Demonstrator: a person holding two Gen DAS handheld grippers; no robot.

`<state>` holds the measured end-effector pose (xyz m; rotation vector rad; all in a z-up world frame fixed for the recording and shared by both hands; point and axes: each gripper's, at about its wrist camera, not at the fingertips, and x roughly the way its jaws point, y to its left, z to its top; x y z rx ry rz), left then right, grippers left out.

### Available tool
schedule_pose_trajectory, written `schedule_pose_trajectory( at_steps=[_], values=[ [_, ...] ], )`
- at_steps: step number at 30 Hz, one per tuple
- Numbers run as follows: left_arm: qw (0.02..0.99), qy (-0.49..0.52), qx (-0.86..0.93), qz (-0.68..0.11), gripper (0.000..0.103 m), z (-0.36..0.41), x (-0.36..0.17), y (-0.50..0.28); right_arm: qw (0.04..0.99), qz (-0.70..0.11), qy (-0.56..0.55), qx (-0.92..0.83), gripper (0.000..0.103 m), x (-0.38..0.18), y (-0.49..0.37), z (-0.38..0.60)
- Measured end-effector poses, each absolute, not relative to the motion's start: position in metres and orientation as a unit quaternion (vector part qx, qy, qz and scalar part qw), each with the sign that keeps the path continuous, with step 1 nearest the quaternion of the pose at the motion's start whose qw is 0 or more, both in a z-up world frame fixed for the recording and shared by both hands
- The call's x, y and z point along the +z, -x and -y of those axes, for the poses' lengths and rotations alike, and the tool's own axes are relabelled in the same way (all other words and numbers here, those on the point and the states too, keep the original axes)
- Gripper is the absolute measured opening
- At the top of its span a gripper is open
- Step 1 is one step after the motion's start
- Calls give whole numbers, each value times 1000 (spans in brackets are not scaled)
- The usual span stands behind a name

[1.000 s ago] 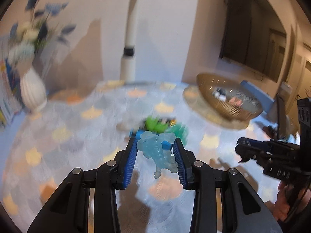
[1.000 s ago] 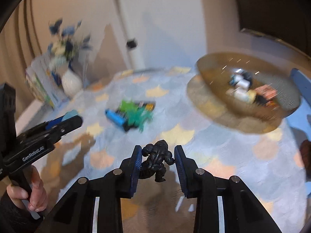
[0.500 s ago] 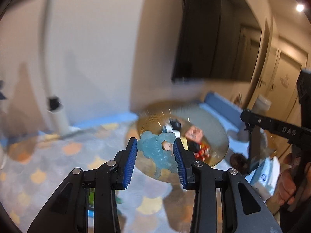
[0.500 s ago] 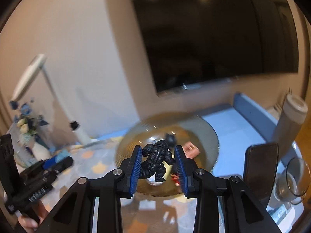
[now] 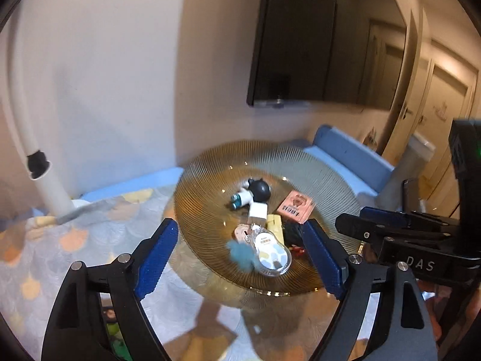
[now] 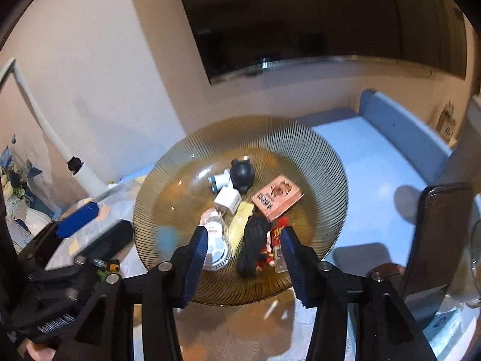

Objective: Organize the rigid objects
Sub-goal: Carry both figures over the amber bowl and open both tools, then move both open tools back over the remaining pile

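A dark wall screen (image 6: pixel 315 18) fills the upper right of the frame; a white lamp arm (image 6: pixel 57 147) slants down at left; a vase of blue flowers (image 6: pixel 13 180) sits at the far left edge; a patterned cloth (image 5: pixel 90 240) covers the worktop at lower left.

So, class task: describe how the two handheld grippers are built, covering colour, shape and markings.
Left gripper: black angular plastic fingers, blue ridged pads, silver screws. Right gripper: the same build; seen from the left wrist view, its black body bears white letters "DAS".
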<state>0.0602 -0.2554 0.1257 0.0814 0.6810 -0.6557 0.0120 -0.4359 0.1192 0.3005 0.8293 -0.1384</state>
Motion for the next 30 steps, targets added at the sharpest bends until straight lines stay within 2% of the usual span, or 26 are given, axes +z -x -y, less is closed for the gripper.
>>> schedule_pose_trajectory(
  at_steps=[2, 9, 10, 12, 15, 17, 22, 30],
  values=[
    [891, -32, -313, -328, 84, 238, 135, -57, 910, -386, -137, -65, 54, 126, -3, 432],
    [916, -12, -270, -297, 85, 148, 175, -24, 922, -362, -136, -1, 58, 145, 26, 387],
    [920, -8, -261, -293, 87, 132, 178, -15, 923, -360, -132, 11, 58, 147, 29, 375],
    [928, -4, -235, -290, 98, 105, 176, -1, 926, -357, -121, 32, 58, 147, 37, 352],
    [938, -10, -177, -297, 101, 67, 148, 18, 926, -356, -105, 65, 61, 135, 46, 317],
    [937, -17, -146, -316, 101, 53, 119, 21, 924, -359, -99, 86, 67, 113, 50, 297],
    [918, 3, -116, -379, 101, 24, 45, 15, 910, -390, -98, 102, 67, 44, 46, 272],
    [920, 35, -121, -372, 101, 12, 37, 16, 906, -403, -91, 89, 71, 27, 45, 271]
  ],
)
